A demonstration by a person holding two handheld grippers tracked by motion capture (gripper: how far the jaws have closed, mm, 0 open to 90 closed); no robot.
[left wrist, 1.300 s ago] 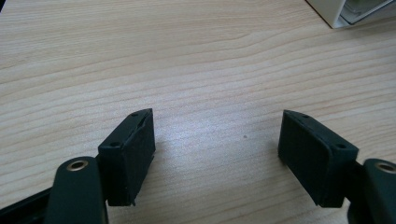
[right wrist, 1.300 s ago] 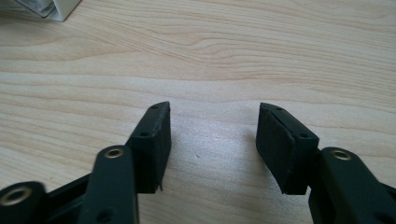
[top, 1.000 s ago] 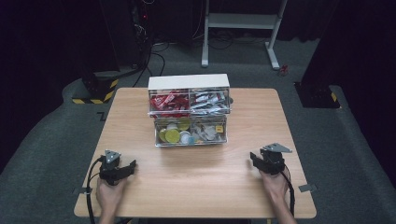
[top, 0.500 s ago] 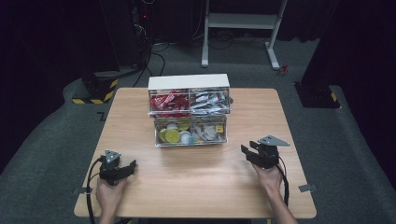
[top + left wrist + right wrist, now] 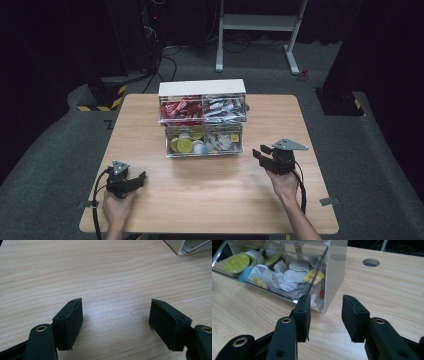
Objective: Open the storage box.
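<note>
A white drawer box (image 5: 202, 89) stands mid-table, with red packets in its upper left drawer and silver ones in the upper right. Its clear lower drawer (image 5: 204, 143) sticks out toward me, holding yellow-lidded cups and white sachets (image 5: 294, 277). My right gripper (image 5: 258, 153) hovers open and empty just right of that drawer's front corner; in the right gripper view the right gripper (image 5: 325, 312) has the box's white side wall (image 5: 335, 272) just beyond its jaws. My left gripper (image 5: 141, 179) rests near the front left, and the left gripper (image 5: 116, 317) is open over bare wood.
The wooden table (image 5: 210, 200) has free room in front of the box and between the hands. A round cable hole (image 5: 371, 262) lies behind the box's right side. A box corner (image 5: 180, 243) shows far off in the left gripper view.
My right gripper has moved left and forward, closer to the lower drawer's right corner. The left gripper has stayed put.
</note>
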